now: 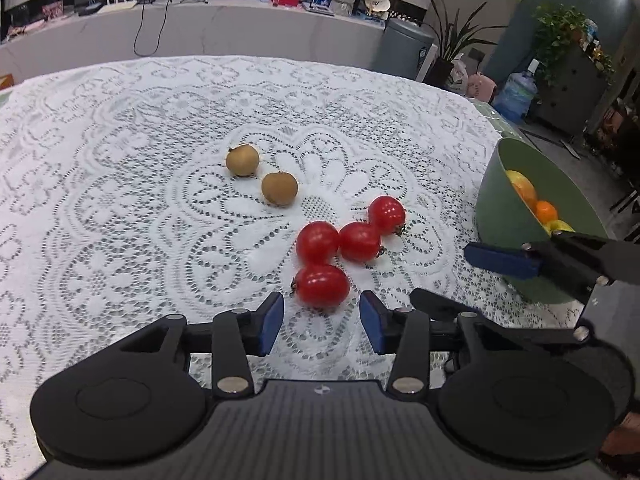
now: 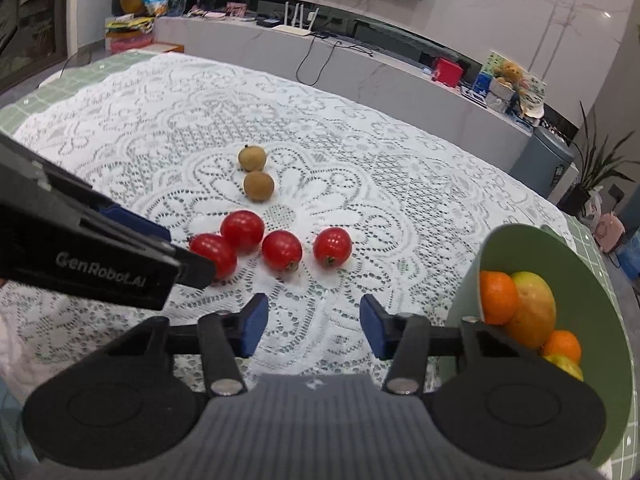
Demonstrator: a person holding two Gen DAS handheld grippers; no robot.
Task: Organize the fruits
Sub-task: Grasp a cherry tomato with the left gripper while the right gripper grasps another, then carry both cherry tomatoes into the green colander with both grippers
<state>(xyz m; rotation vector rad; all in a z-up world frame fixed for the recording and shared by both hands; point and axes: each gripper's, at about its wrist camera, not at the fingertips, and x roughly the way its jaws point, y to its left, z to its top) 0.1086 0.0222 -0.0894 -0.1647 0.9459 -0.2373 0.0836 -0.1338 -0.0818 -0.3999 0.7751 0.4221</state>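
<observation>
Several red cherry tomatoes (image 1: 360,241) lie in a cluster on the white lace tablecloth (image 1: 120,200), with two brown longans (image 1: 279,188) just beyond them. My left gripper (image 1: 321,314) is open, and the nearest tomato (image 1: 322,286) sits just ahead of its blue pads, not between them. My right gripper (image 2: 313,312) is open over bare lace, short of the tomatoes (image 2: 282,251). To its right stands a green bowl (image 2: 516,248) holding oranges (image 2: 498,298) and a yellowish fruit. The left gripper's blue pad (image 2: 132,220) reaches in beside the leftmost tomato (image 2: 214,255).
The green bowl (image 1: 504,216) stands at the table's right edge, with the right gripper's blue pad (image 1: 500,261) in front of it. Beyond the table run a long low counter with clutter, a grey bin (image 1: 404,48) and potted plants.
</observation>
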